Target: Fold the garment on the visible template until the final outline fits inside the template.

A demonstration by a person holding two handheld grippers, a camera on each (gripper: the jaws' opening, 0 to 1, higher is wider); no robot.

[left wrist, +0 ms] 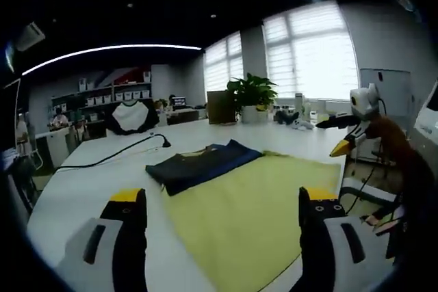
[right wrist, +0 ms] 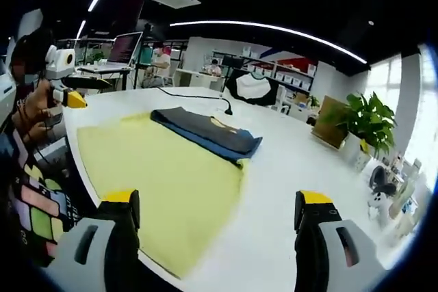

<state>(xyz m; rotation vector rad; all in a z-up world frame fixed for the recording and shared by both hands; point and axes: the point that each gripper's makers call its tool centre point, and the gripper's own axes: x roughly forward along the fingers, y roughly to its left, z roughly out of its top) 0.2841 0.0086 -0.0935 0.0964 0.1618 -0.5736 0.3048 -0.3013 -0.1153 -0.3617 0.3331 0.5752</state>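
While the folded dark garment (left wrist: 202, 165) lies at the yellow template's (left wrist: 253, 217) far edge on the tabletop (left wrist: 75, 193), we hold both grippers' fingers (left wrist: 130, 217) wide, well short of it.

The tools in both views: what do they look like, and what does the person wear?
Each tool has two black jaws with yellow tips on white-grey bodies with dark slots: the left tool, the right tool. The right gripper view shows the person's dark garment with coloured squares.
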